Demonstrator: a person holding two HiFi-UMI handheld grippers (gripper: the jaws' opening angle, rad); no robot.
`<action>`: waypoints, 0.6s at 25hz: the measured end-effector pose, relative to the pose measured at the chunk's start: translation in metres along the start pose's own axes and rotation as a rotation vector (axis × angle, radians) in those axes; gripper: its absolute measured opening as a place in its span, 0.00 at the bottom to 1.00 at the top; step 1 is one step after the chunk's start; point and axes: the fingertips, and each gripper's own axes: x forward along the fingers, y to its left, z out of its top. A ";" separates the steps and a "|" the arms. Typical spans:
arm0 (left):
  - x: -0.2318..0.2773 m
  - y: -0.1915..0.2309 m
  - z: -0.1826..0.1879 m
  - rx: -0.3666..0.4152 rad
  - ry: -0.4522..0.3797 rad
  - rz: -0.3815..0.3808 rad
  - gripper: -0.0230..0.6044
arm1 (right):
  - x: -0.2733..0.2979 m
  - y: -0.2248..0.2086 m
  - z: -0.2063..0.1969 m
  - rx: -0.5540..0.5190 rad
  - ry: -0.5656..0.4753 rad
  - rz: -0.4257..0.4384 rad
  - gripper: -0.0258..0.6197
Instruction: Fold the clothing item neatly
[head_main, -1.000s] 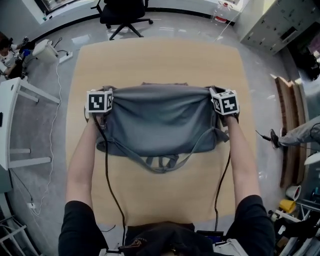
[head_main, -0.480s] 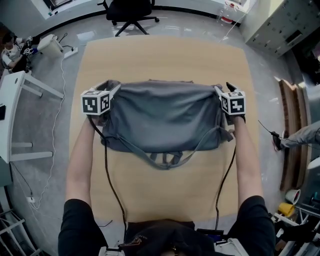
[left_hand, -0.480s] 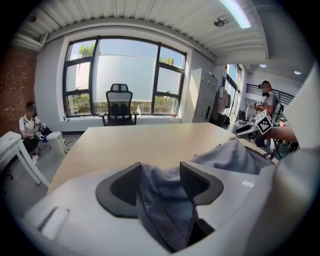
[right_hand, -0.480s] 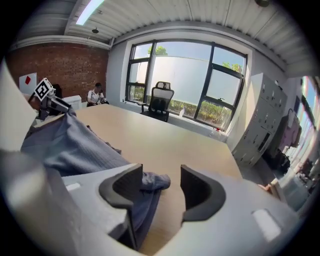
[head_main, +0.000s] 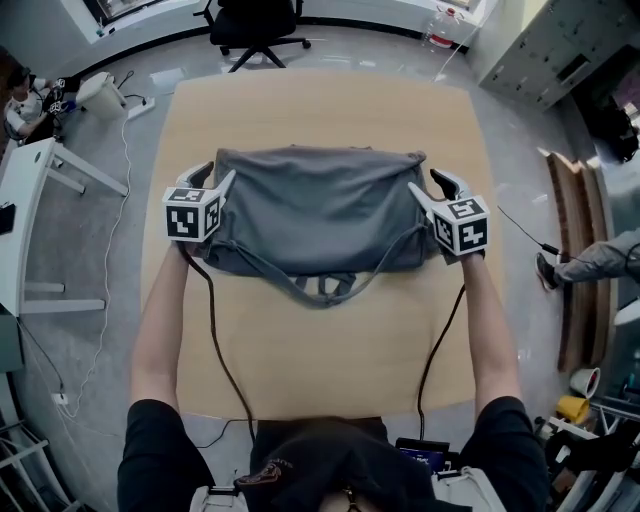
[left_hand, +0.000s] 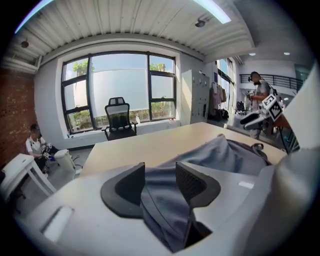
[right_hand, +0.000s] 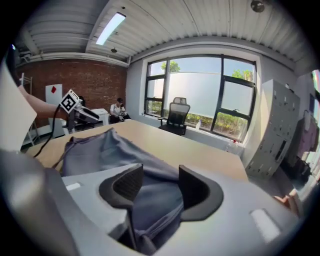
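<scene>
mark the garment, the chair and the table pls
garment (head_main: 320, 205), head view, middle of the grey fabric.
chair (head_main: 255, 18), head view, on its black seat.
table (head_main: 330, 345), head view, bare wood on the person's side of the garment.

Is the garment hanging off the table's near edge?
No, the garment lies wholly on the table, with bare wood showing between it and that edge.

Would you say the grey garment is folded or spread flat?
Folded: the grey garment lies doubled over, its lower layer showing beneath.
</scene>
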 end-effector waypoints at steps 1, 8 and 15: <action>-0.005 -0.010 -0.006 0.024 0.011 -0.004 0.36 | -0.008 0.013 -0.004 -0.014 0.003 0.029 0.39; -0.039 -0.074 -0.023 0.027 0.015 -0.059 0.35 | -0.044 0.089 -0.025 -0.027 0.002 0.163 0.38; -0.076 -0.149 -0.048 0.096 0.018 -0.079 0.27 | -0.066 0.225 -0.044 -0.116 0.018 0.454 0.38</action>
